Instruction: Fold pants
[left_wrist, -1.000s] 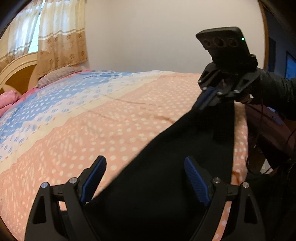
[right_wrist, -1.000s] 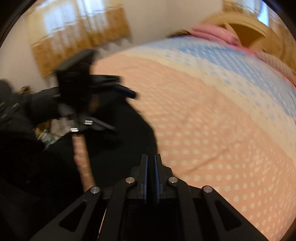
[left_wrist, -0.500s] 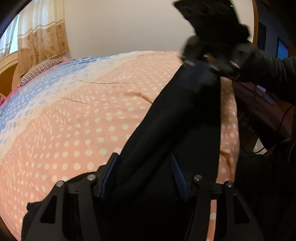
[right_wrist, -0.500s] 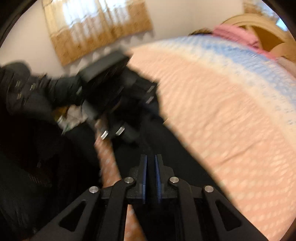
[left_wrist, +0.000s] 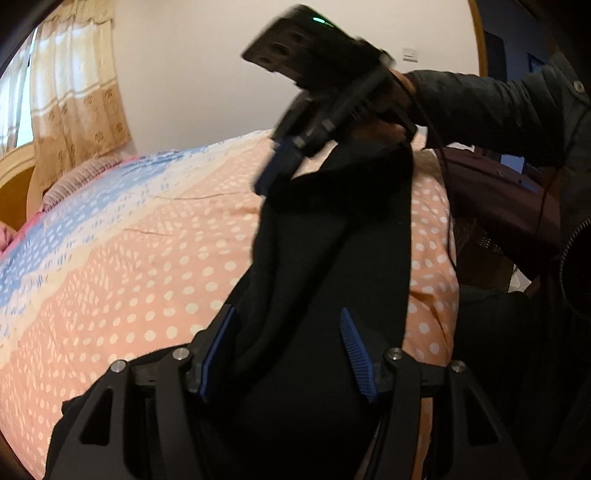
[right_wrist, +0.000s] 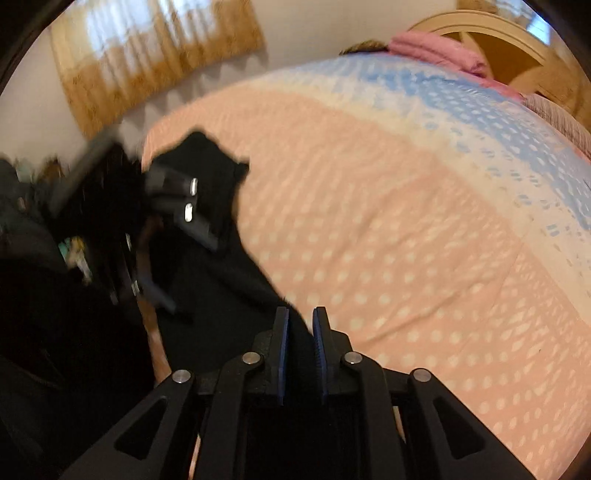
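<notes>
Black pants (left_wrist: 332, 258) are lifted above the near edge of the bed and hang stretched between my two grippers. My left gripper (left_wrist: 286, 328) has its jaws partly closed around a bunched thick part of the pants. In the right wrist view the left gripper (right_wrist: 173, 218) is blurred at left, with pants (right_wrist: 207, 162) draped over it. My right gripper (right_wrist: 299, 332) is almost shut and pinches a thin edge of the pants; it also shows in the left wrist view (left_wrist: 291, 162), raised high.
The bed (left_wrist: 129, 266) has a peach, cream and blue dotted cover. Pillows (right_wrist: 436, 48) and a wooden headboard (right_wrist: 517, 40) are at the far end. Curtains (left_wrist: 70, 103) hang by the window. Dark furniture (left_wrist: 498, 206) stands beside the bed.
The left gripper closed from wide open onto the pants. The right gripper rose higher, lifting the pants, and its fingers have parted slightly.
</notes>
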